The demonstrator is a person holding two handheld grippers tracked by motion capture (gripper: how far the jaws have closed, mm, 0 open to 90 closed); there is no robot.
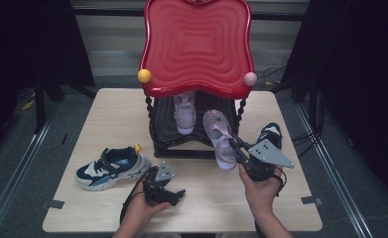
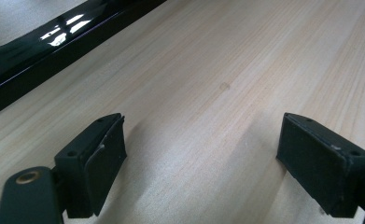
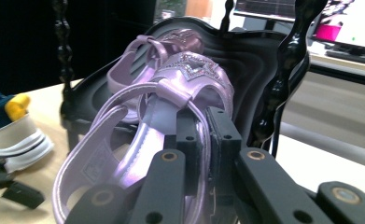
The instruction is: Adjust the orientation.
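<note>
Placing the shiny lilac plastic sandal (image 1: 220, 140) beside its twin lilac sandal (image 1: 185, 113) on the glossy black lower shelf (image 1: 167, 130) of the red-topped shoe rack (image 1: 196, 44) is calling for a toe-first slide, since the right gripper (image 3: 202, 135), its jaws pinching the sandal's side strap tight, is holding it half over the shelf's front lip. Left gripper (image 1: 158, 174), jaws spread wide and holding nothing, is resting on the pale wooden table (image 1: 112, 114), while the twisted black post (image 1: 240, 115), the navy-and-white sneaker (image 1: 111, 167) and a dark sandal (image 1: 271, 135) are crowding the approach, the post likeliest to snag.
</note>
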